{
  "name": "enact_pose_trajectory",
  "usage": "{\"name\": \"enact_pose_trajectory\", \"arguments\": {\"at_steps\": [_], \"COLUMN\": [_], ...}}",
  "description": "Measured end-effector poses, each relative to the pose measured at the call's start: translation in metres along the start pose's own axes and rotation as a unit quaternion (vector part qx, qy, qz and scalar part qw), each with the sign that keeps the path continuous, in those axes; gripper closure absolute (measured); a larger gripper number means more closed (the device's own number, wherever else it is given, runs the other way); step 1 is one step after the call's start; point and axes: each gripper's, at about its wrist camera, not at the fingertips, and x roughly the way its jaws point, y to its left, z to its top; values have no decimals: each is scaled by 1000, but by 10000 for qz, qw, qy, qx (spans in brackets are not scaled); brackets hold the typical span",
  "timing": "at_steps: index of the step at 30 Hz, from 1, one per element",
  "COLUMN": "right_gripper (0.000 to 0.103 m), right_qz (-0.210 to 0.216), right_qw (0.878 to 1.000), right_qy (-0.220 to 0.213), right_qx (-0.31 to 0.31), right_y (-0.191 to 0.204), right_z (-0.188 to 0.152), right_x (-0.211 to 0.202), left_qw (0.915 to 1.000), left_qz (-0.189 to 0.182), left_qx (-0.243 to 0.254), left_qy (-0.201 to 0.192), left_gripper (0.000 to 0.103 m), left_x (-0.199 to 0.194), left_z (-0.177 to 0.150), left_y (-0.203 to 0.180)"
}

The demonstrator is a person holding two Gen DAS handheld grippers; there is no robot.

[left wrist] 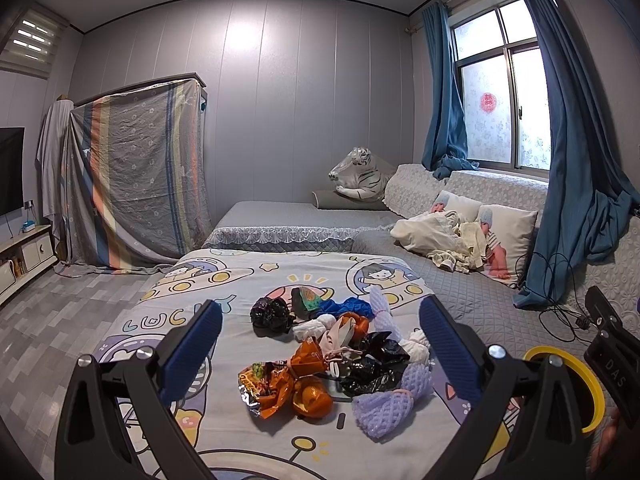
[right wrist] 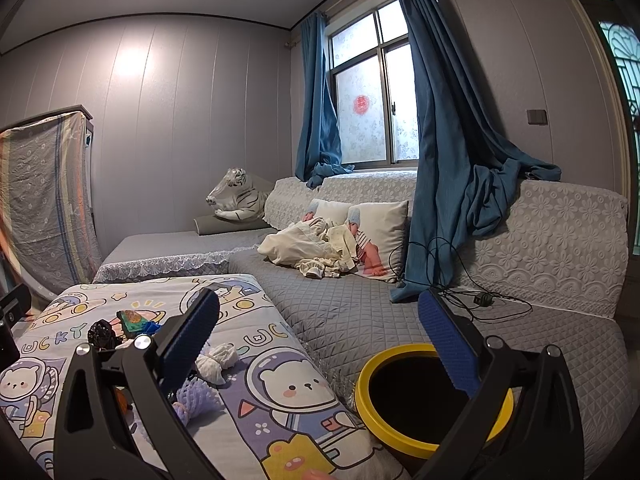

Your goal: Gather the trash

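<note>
A pile of trash [left wrist: 332,356] lies on the cartoon-print sheet [left wrist: 224,280]: orange foil wrappers [left wrist: 296,392], crumpled black bags [left wrist: 372,364], purple foam nets [left wrist: 384,408], white tissue wads [left wrist: 312,328] and a blue scrap [left wrist: 348,306]. My left gripper [left wrist: 320,354] is open and empty, its jaws spread either side of the pile, a little above it. My right gripper [right wrist: 320,350] is open and empty, above the sheet's right edge. A yellow-rimmed bin [right wrist: 430,400] with a dark inside stands just under its right finger [right wrist: 448,352]; the bin also shows in the left wrist view [left wrist: 592,392].
A grey quilted sofa bed [right wrist: 360,312] runs to the right, with a baby-print pillow [right wrist: 380,240], cream clothes [right wrist: 304,248] and black cables [right wrist: 472,296]. A plush tiger [left wrist: 360,176] sits at the back. A draped wardrobe [left wrist: 136,176] and TV stand [left wrist: 24,256] stand left.
</note>
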Motion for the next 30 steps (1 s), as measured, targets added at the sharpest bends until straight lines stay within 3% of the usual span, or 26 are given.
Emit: {"name": "enact_pose_trajectory", "arguments": {"at_steps": [26,30], "right_gripper": [8,8], "right_qz": [-53,162], "right_qw": [10000,9996], "right_qy": [-4,-95], "right_qx": [61,196], "right_y": [-2,-6], "right_z": [-4,-7], "right_x": [2,3], "left_qw": [10000,10000], "left_qz": [-38,-80], "left_qx": [-10,10], "left_qy": [-9,-12], "left_gripper": [8,8], "left_x": [0,7], "left_z": [-6,-15], "left_y": [1,9]}}
